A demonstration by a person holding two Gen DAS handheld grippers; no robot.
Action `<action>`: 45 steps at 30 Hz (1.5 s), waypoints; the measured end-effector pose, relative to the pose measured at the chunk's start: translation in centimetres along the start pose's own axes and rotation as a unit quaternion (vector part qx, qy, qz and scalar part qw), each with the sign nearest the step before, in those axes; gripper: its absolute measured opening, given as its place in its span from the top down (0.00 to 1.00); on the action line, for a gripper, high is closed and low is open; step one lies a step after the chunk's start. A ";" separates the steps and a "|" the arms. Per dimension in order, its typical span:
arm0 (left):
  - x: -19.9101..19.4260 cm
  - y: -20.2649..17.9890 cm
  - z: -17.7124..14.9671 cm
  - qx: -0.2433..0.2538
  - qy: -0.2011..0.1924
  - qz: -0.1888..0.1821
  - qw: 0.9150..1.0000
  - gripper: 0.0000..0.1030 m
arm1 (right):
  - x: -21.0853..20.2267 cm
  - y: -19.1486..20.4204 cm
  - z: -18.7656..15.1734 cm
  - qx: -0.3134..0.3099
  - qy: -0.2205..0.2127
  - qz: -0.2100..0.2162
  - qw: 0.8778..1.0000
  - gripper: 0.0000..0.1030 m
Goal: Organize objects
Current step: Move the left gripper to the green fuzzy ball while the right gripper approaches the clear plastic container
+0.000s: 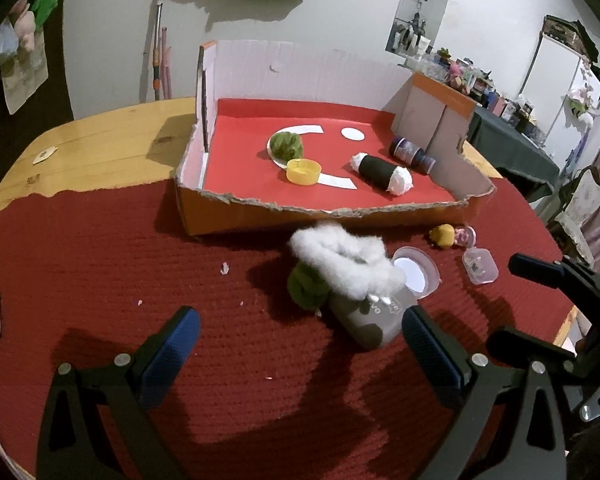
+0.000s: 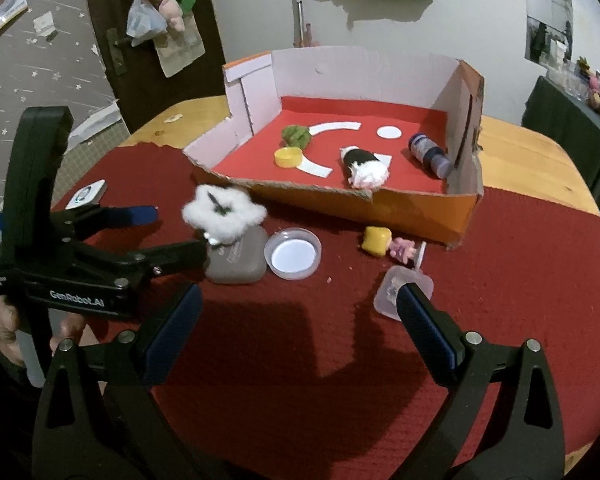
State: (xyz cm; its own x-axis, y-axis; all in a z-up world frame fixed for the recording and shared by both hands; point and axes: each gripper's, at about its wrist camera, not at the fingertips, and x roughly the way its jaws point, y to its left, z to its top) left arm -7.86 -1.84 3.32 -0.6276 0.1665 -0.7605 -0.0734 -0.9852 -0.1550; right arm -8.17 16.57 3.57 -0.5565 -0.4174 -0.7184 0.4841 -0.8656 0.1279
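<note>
Red mat (image 1: 100, 260): grey case (image 2: 236, 264) flat.

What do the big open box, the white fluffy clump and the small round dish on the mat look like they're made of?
Box: corrugated cardboard, matte, judging by its ragged torn front edge. White clump: probably cotton or stuffing, wispy and fuzzy-edged. Round dish: likely clear plastic, with a glossy see-through rim.

Both tools (image 1: 300, 344) (image 2: 298, 320) wide apart, empty.
</note>
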 end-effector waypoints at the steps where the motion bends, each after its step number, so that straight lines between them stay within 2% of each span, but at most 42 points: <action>1: 0.0 -0.1 0.0 0.001 -0.001 0.001 1.000 0.00 | 0.1 -0.2 0.0 0.002 0.000 -0.001 1.000 0.04; 17: 1.7 -0.6 1.3 0.023 -0.004 0.010 1.000 0.00 | 1.4 -4.0 -0.4 0.035 0.007 -0.071 0.997 0.04; 18: 1.8 -0.7 1.3 0.025 -0.004 0.010 1.000 0.00 | 1.6 -4.0 -0.4 0.034 0.008 -0.073 0.997 0.05; 22: 2.3 -0.9 1.6 0.028 -0.004 0.011 1.000 0.00 | 2.5 -4.1 -0.4 0.028 0.014 -0.080 0.996 0.24; 25: 2.5 -1.0 1.8 0.032 -0.005 0.011 0.999 0.00 | 3.0 -4.0 -0.4 0.024 0.020 -0.079 0.996 0.33; 38: 3.4 -1.5 3.3 0.038 -0.009 0.011 0.999 0.01 | 3.7 -4.1 0.1 0.020 0.019 -0.076 0.997 0.43; 45: 2.6 -0.3 2.3 0.031 -0.006 0.003 1.000 0.03 | 3.6 -4.2 0.1 0.022 0.017 -0.070 0.997 0.43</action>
State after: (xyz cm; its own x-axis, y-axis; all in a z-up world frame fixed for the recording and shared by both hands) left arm -11.25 -1.24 2.78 -0.6375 0.1609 -0.7535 -0.1170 -0.9868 -0.1117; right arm -12.28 18.63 0.47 -0.5933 -0.2820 -0.7540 0.3716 -0.9268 0.0542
